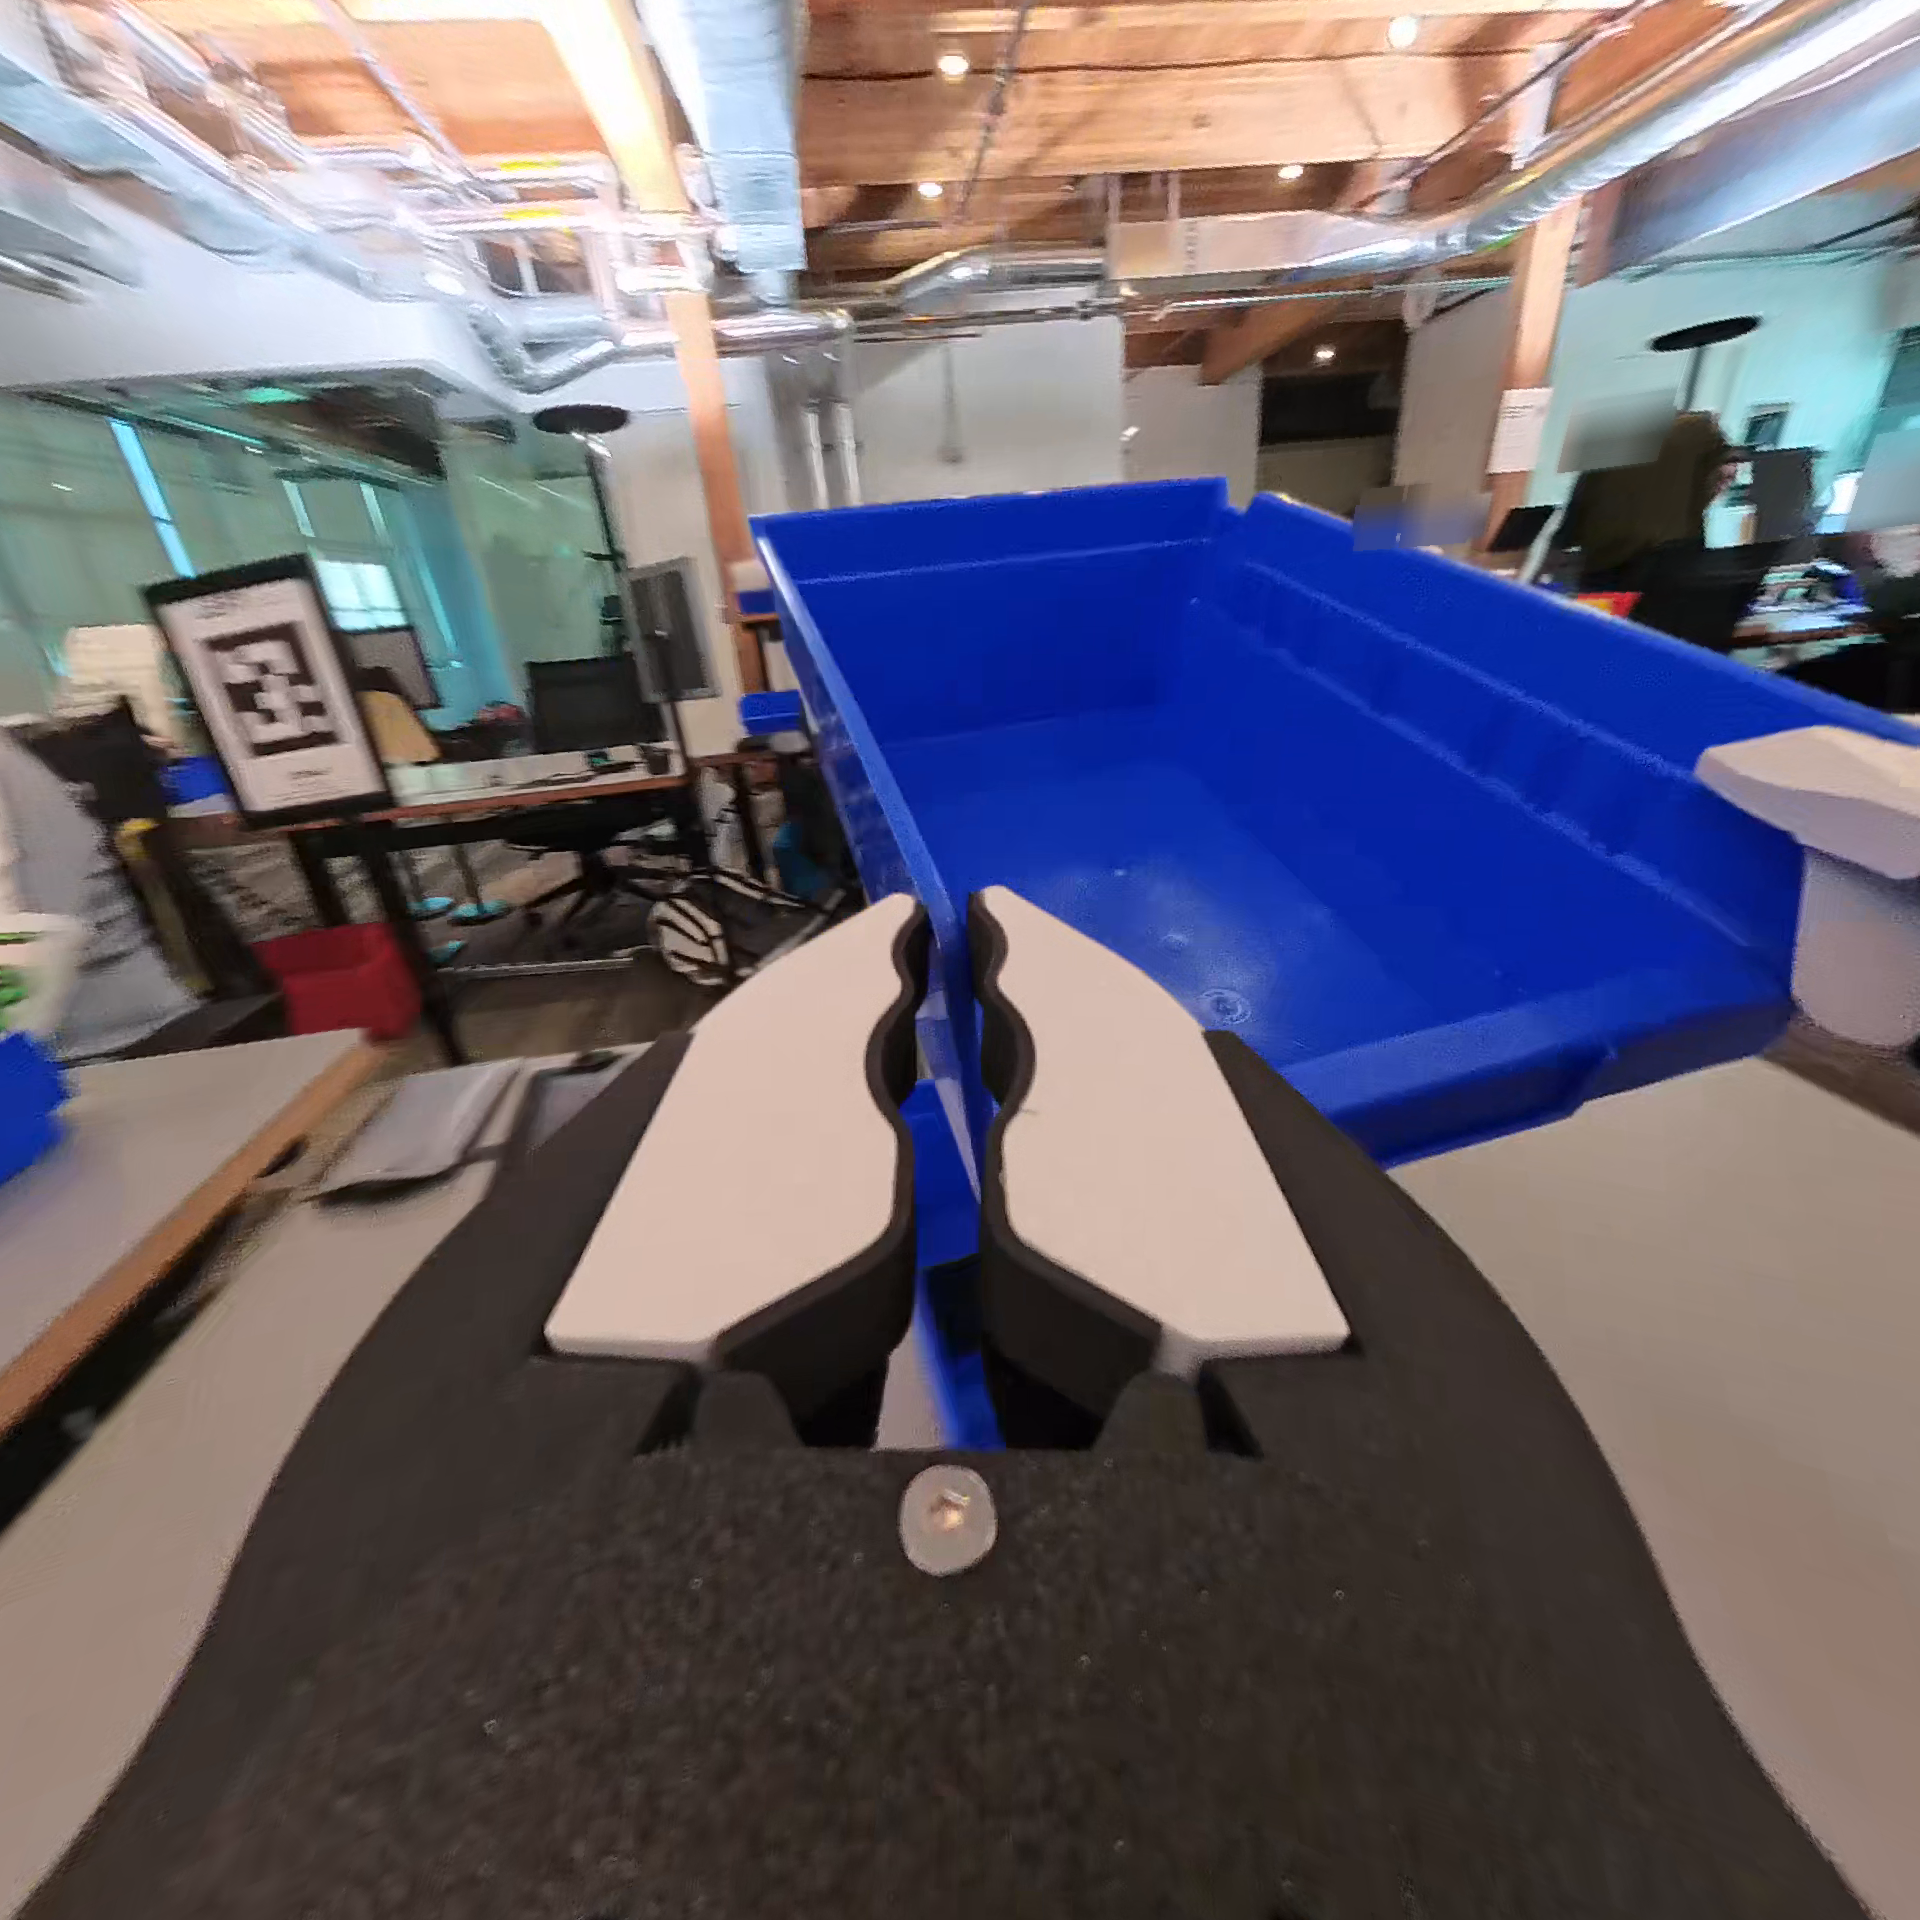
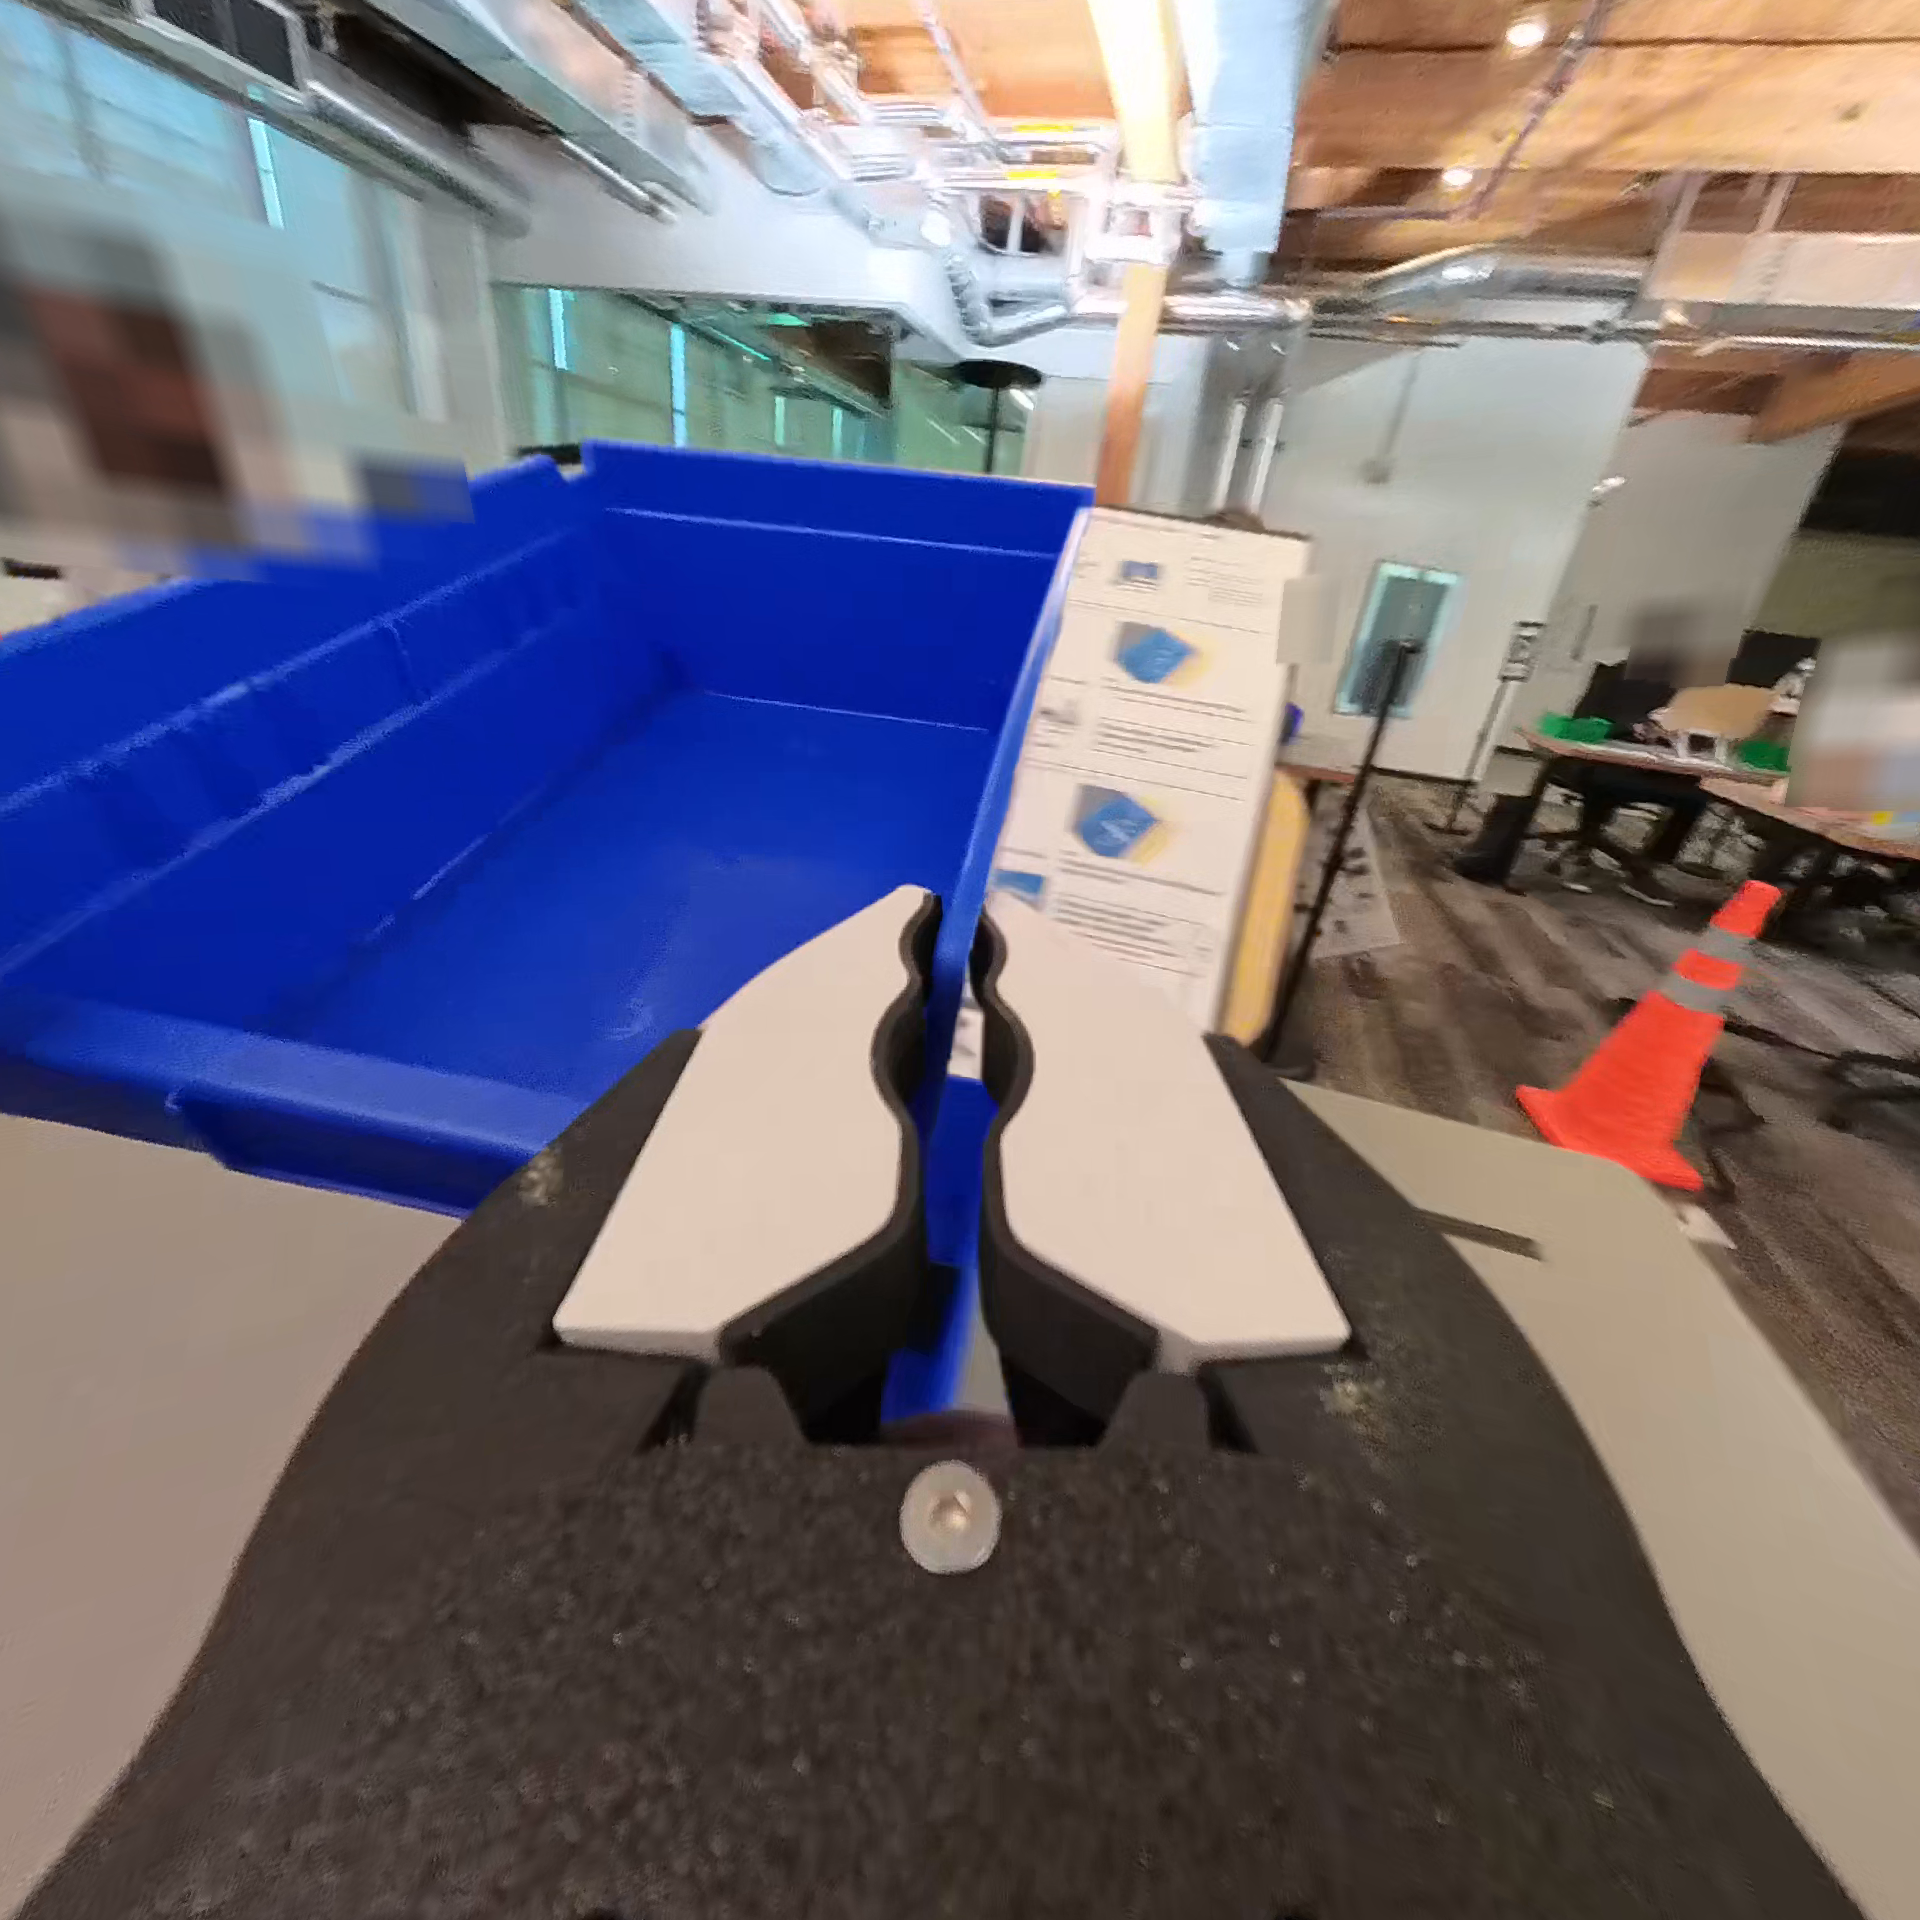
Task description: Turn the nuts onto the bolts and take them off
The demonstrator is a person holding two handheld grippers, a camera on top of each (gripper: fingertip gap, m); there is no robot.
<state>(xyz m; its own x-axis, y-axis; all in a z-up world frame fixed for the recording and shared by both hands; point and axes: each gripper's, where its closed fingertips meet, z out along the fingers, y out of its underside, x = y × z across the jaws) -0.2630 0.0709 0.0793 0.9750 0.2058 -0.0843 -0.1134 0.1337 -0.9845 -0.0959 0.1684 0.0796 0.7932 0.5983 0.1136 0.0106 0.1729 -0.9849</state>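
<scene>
A large blue plastic bin (image 1: 1299, 831) is held up above the grey table, tilted, and its inside looks empty. My left gripper (image 1: 948, 914) is shut on the bin's left side wall. My right gripper (image 2: 958, 925) is shut on the bin's right side wall (image 2: 997, 790). The right gripper's white fingers (image 1: 1829, 800) also show at the right edge of the left wrist view. No nuts or bolts are in view.
The grey table (image 1: 1662, 1351) lies below the bin, with its right edge (image 2: 1538, 1236) near the right gripper. A flat grey object (image 1: 436, 1132) lies on the table at left. An orange cone (image 2: 1652, 1049) stands on the floor. A white poster board (image 2: 1153, 769) stands behind the bin. One gripper's finger ends stand about 20 cm off the other's.
</scene>
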